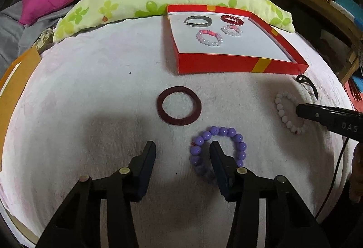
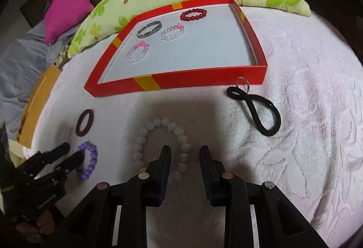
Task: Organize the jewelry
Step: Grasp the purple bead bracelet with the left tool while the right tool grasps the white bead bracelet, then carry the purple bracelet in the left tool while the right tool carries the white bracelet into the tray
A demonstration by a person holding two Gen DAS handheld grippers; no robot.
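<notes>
Purple bracelet [image 1: 219,152] seemingly straddled by open left gripper [image 1: 182,150].

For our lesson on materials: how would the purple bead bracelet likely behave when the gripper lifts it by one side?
The purple bead bracelet is separate round beads in a loop, so it would probably sag rather than stay circular. Its glossy beads may slip between the open left gripper fingers. On the plush white blanket it likely won't roll.
</notes>
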